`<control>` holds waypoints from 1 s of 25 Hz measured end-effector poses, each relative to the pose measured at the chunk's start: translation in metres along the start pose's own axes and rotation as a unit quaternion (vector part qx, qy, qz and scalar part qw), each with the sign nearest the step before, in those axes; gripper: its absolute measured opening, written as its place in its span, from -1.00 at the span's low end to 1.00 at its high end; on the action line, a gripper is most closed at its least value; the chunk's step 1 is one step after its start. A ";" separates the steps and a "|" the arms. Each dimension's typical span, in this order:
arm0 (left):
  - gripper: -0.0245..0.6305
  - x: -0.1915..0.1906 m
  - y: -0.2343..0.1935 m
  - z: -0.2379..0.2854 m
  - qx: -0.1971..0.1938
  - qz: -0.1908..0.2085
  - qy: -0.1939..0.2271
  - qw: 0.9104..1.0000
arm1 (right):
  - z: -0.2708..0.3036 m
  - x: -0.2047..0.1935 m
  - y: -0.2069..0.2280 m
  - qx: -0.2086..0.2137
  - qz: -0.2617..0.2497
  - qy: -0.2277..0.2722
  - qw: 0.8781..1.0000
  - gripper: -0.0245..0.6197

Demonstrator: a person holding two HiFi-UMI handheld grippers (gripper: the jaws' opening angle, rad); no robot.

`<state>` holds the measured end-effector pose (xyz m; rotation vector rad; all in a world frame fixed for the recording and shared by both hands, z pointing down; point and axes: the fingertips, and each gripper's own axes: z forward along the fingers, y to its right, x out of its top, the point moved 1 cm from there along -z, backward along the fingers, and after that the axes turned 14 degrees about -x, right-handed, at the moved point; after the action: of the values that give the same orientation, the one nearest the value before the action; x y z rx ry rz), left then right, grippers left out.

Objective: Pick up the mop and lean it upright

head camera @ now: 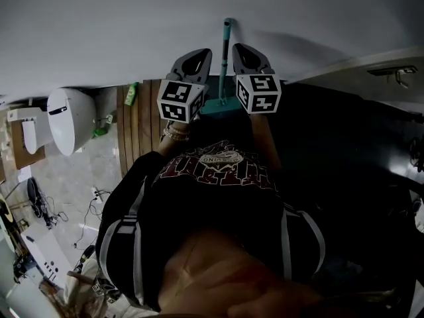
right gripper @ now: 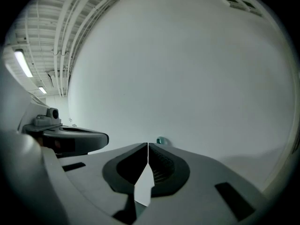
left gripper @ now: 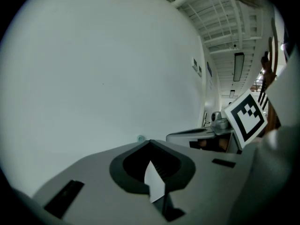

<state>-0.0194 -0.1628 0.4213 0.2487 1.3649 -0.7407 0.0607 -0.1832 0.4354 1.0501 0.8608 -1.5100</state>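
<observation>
The mop stands upright against the white wall (head camera: 132,25); its teal handle (head camera: 226,52) rises between my two grippers and its teal head (head camera: 217,106) rests on the floor below them. My left gripper (head camera: 202,53) is just left of the handle and my right gripper (head camera: 237,47) just right of it, neither touching it. Both are shut with nothing held. In the left gripper view the jaws (left gripper: 150,142) meet, with the teal handle tip (left gripper: 140,138) just beyond. In the right gripper view the gripper (right gripper: 148,144) is closed too, beside the handle tip (right gripper: 161,140).
A white rounded fixture (head camera: 66,118) stands at the left, with a green bottle (head camera: 131,93) beside a strip of wooden flooring (head camera: 142,124). Cables (head camera: 40,207) lie on the pale floor at lower left. The person's dark shirt (head camera: 218,177) fills the lower middle.
</observation>
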 end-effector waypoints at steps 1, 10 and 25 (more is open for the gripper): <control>-0.80 0.000 -0.005 -0.001 -0.004 0.001 -0.001 1.000 | 0.005 0.000 -0.002 -0.006 0.002 -0.001 1.000 -0.86; -0.80 -0.001 -0.033 -0.004 -0.048 0.020 -0.024 0.998 | 0.047 -0.008 -0.002 -0.055 0.024 -0.015 0.998 -0.86; -0.80 0.003 -0.053 0.010 -0.044 0.002 -0.015 0.999 | 0.088 -0.023 0.010 -0.064 0.005 -0.054 0.996 -0.86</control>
<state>-0.0435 -0.2099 0.4340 0.1692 1.3640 -0.6773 0.0561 -0.2573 0.4884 0.8704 0.8640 -1.4691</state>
